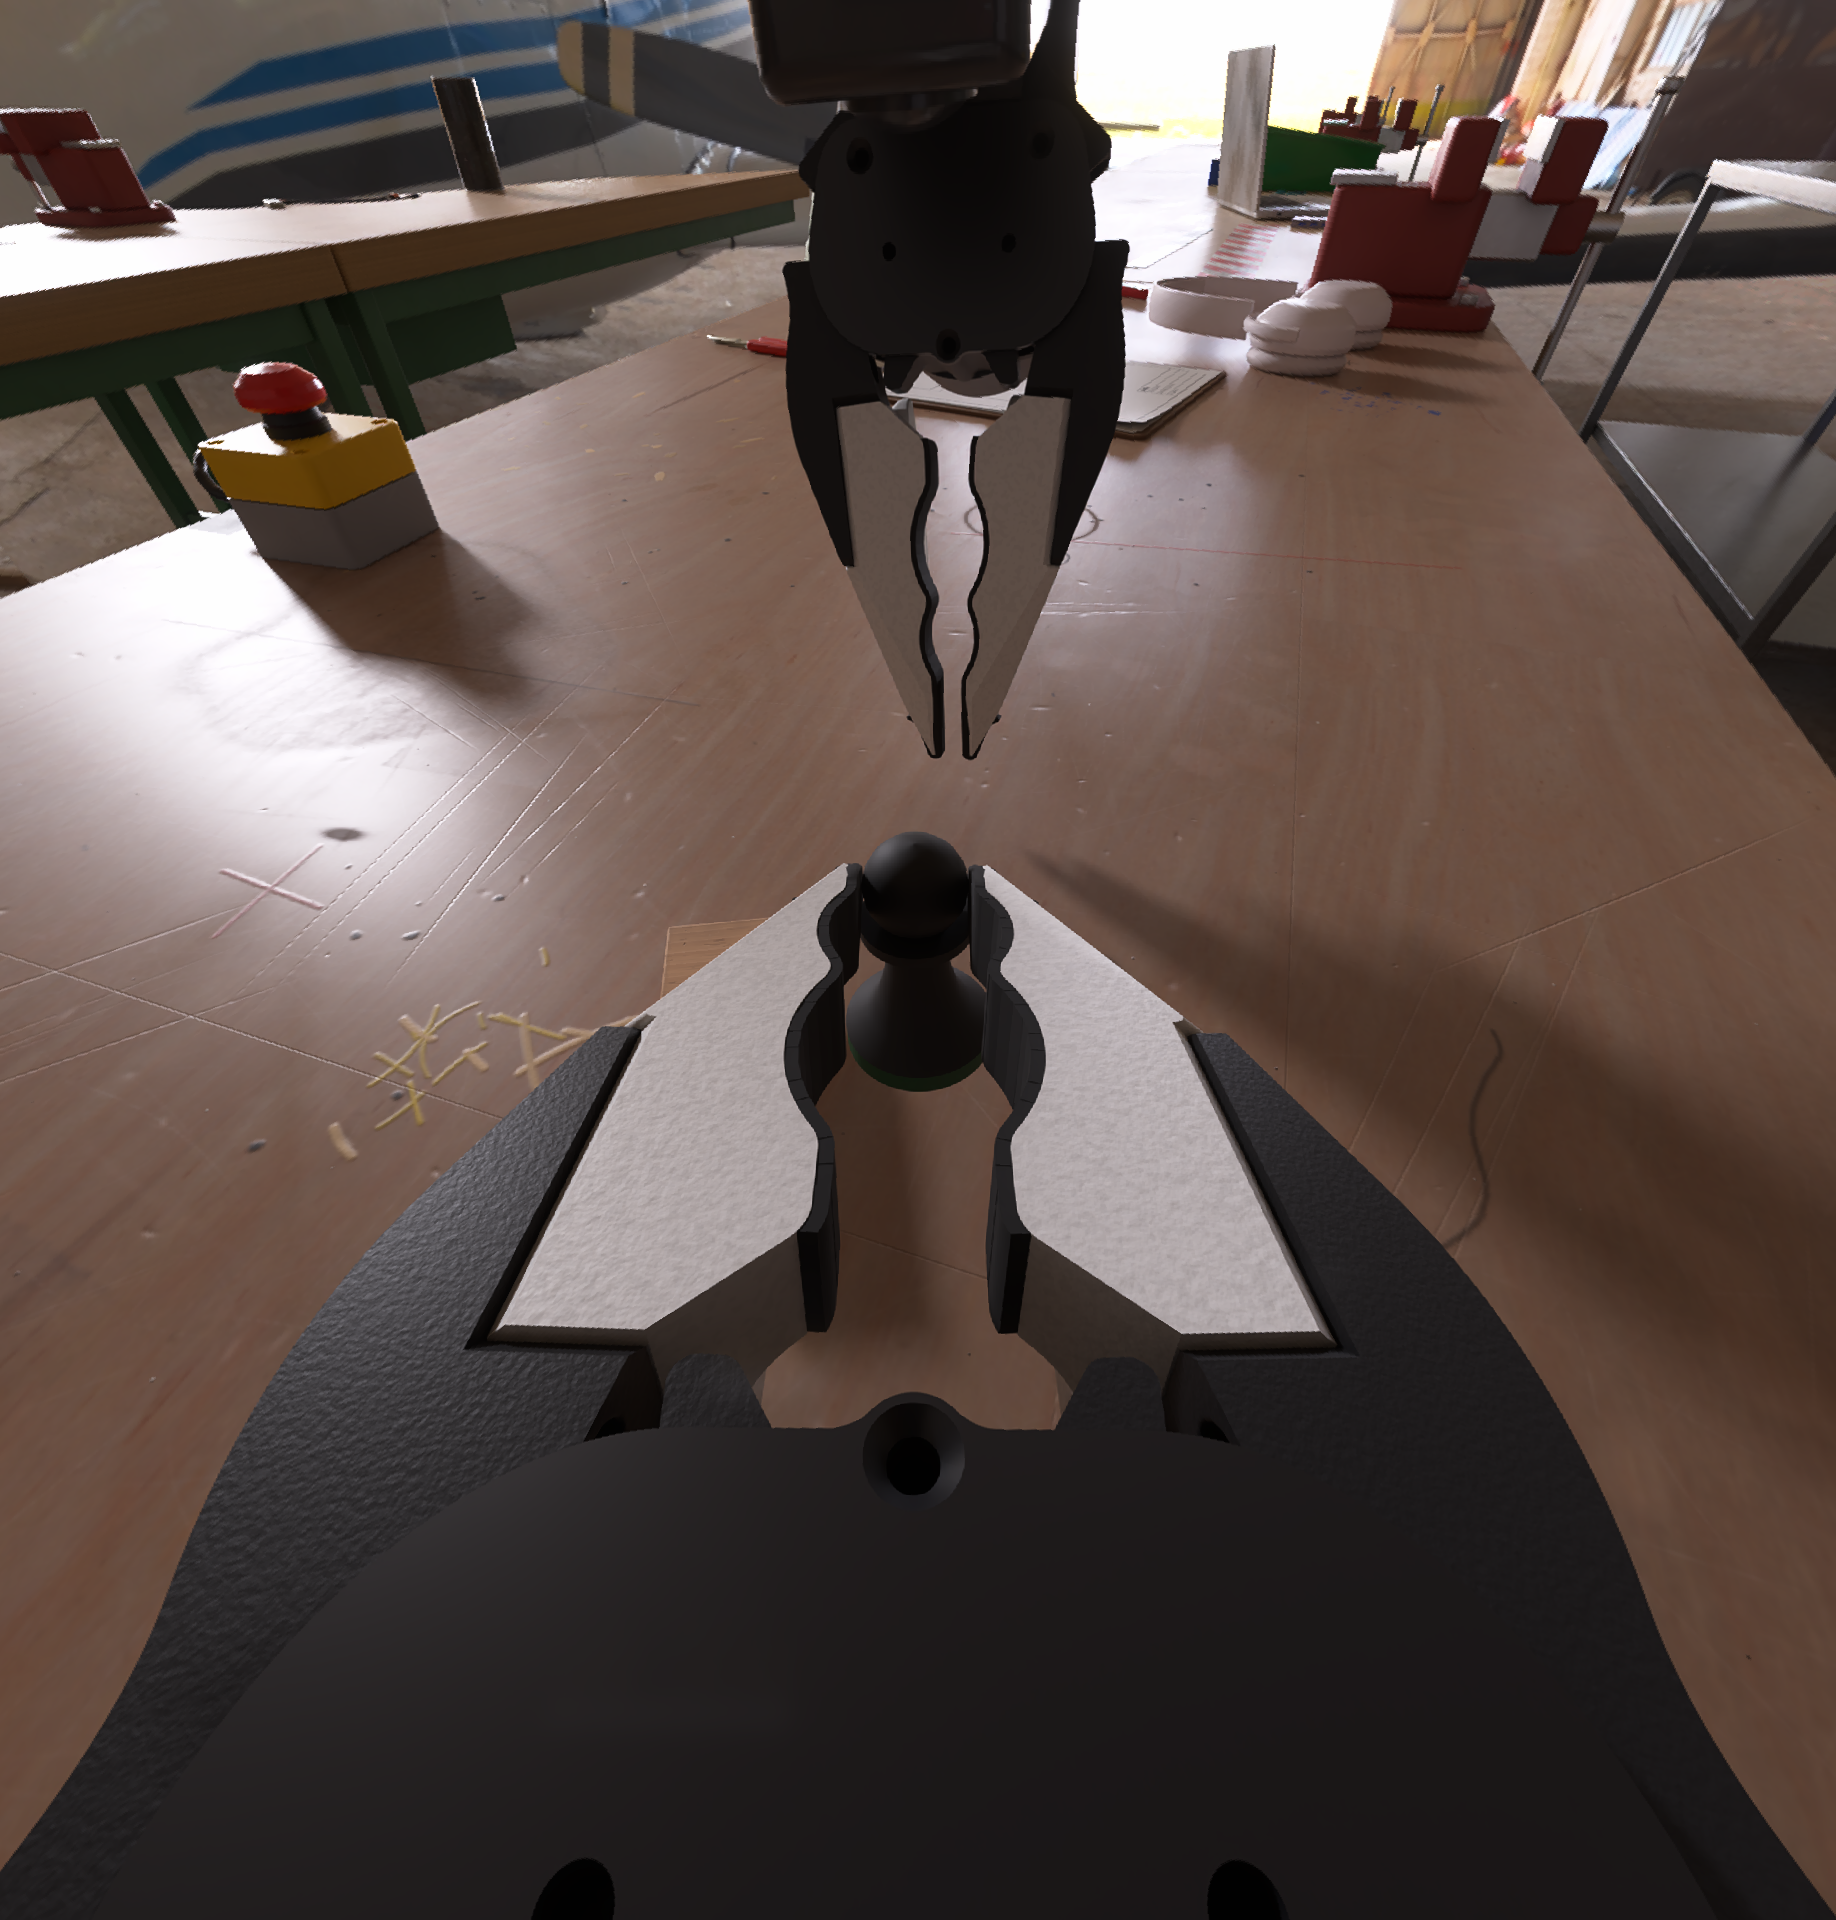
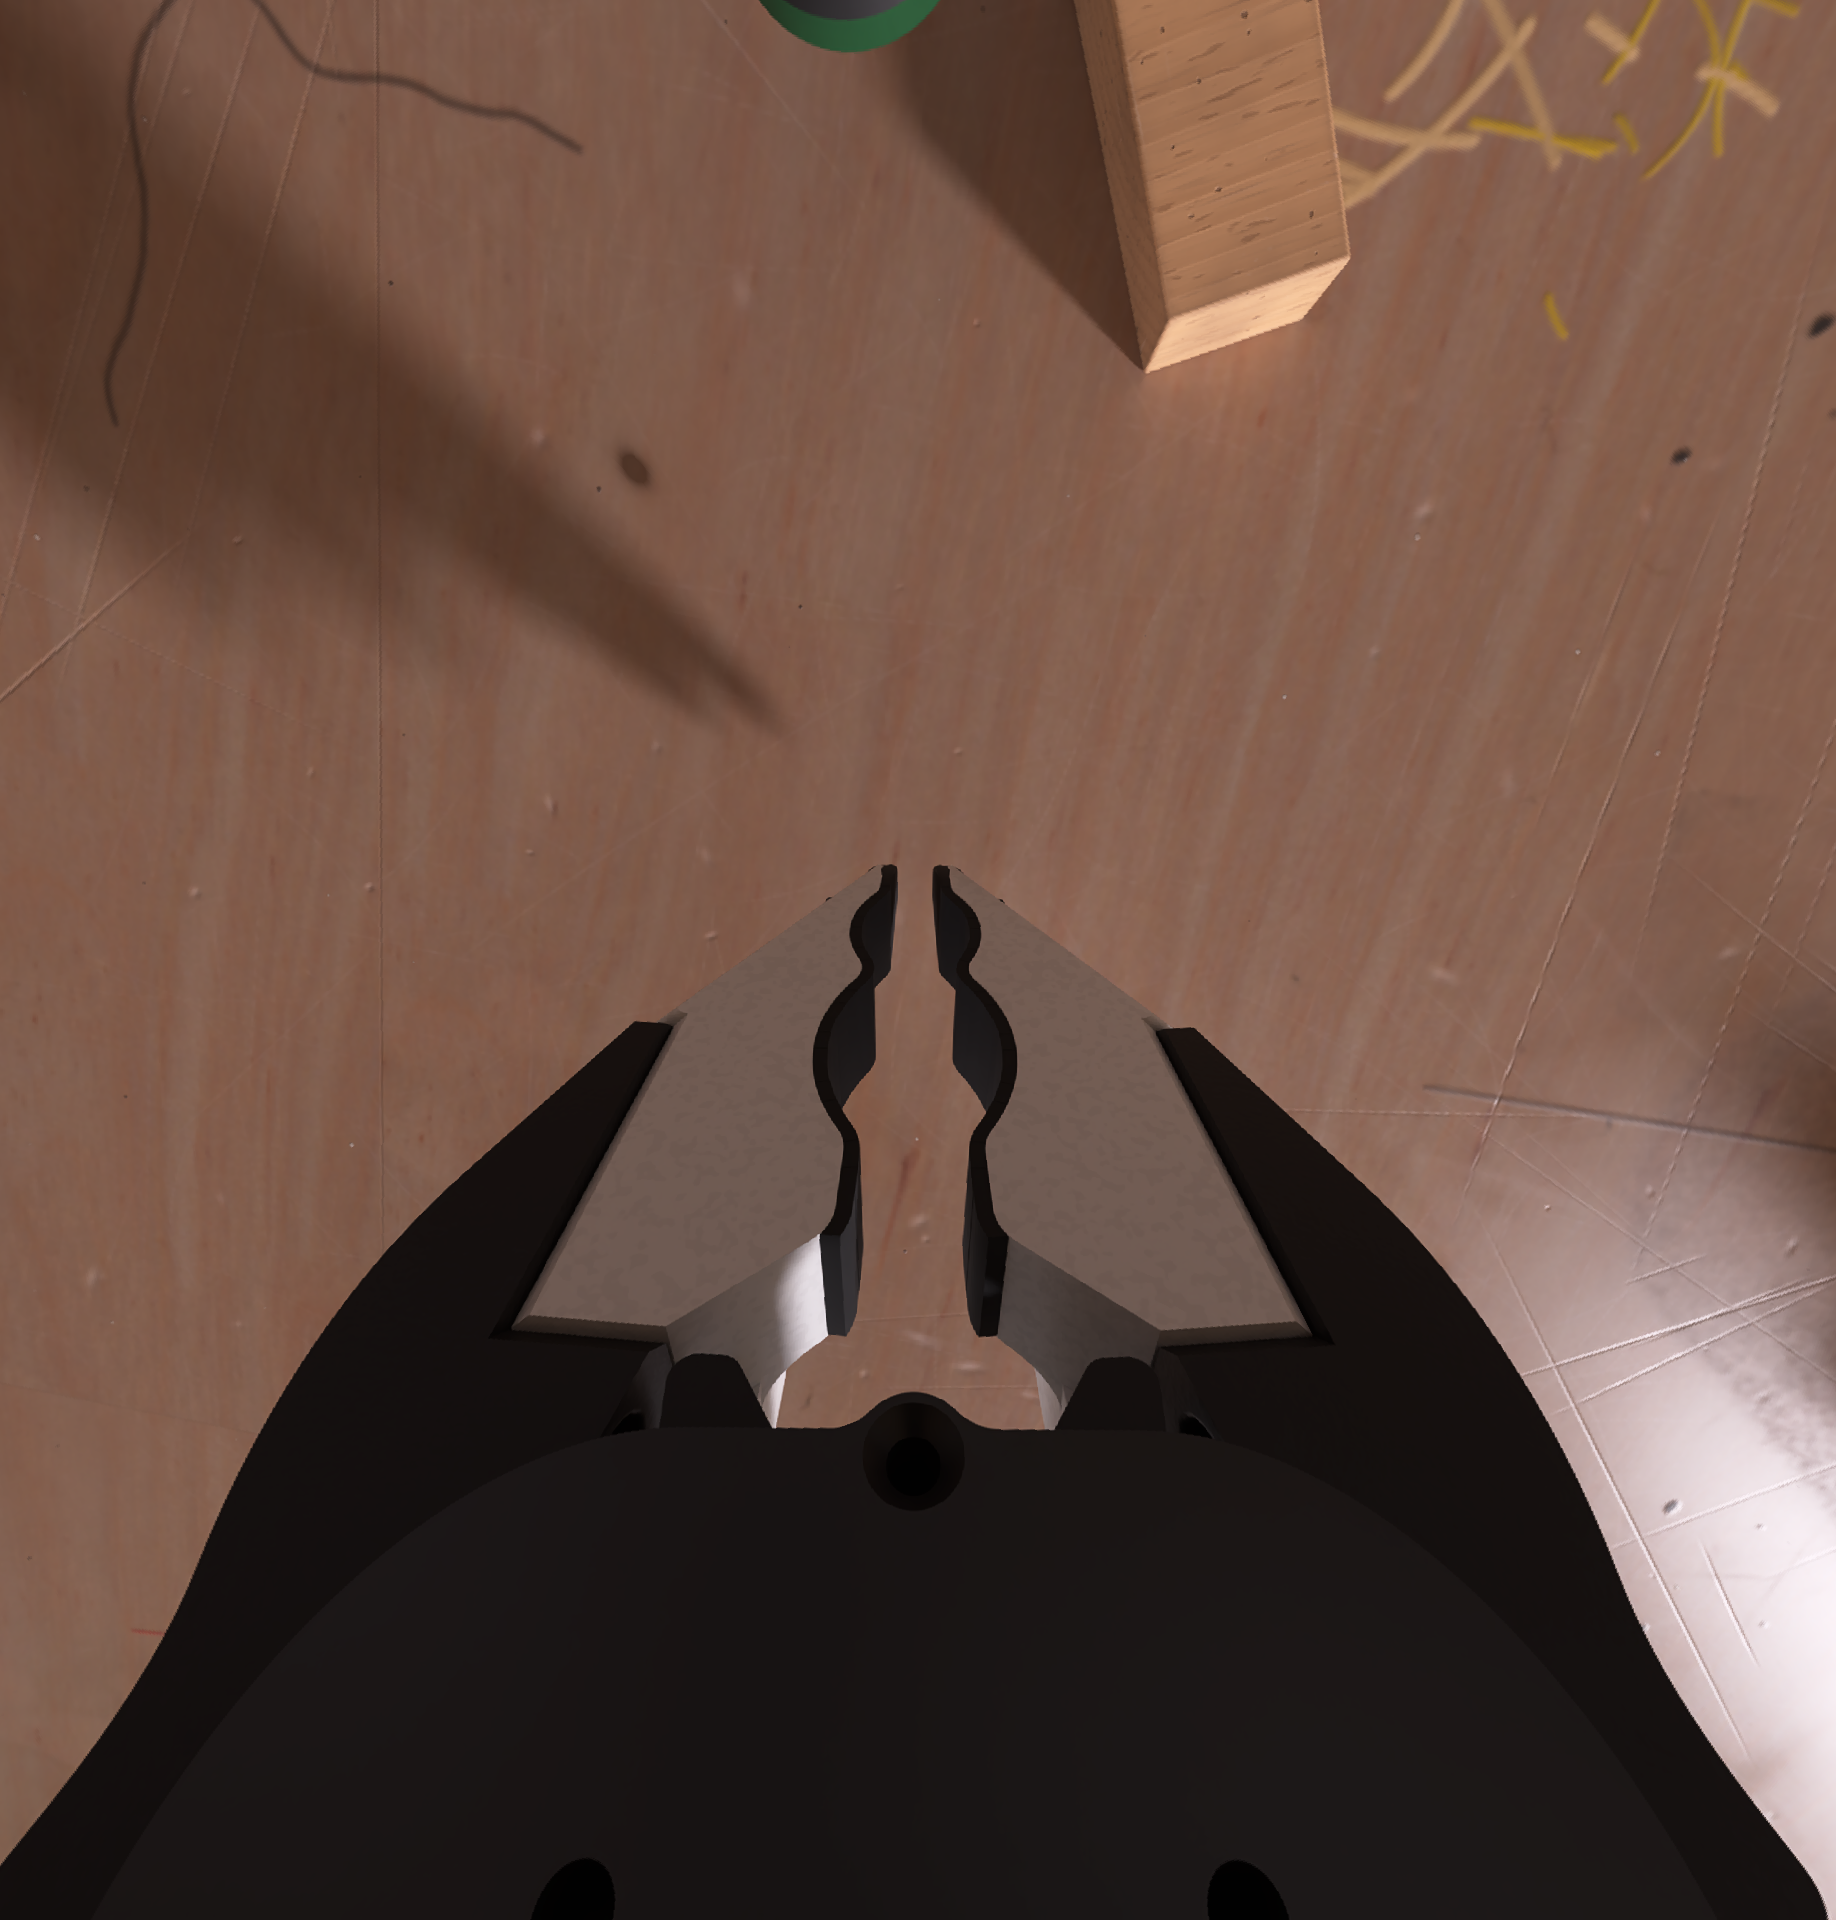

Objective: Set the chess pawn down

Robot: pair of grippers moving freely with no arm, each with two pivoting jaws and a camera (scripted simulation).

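- My left tool [image 1: 914,883] grips the black pawn [image 1: 912,966] by its head, at frame centre, above the bench [image 1: 1413,831].
- I'd lower it upright until the green base seats, then release.
- My right tool [image 2: 914,873], nearly closed and empty, hangs just ahead.
- The wood block [image 2: 1220,177] lies close; avoid it.

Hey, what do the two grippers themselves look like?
Both look alike. The left gripper and right gripper have matte black, rounded bodies with a round hole near the centre, tapering to two white wedge-shaped fingers lined with wavy black pads. No cables or markings show.
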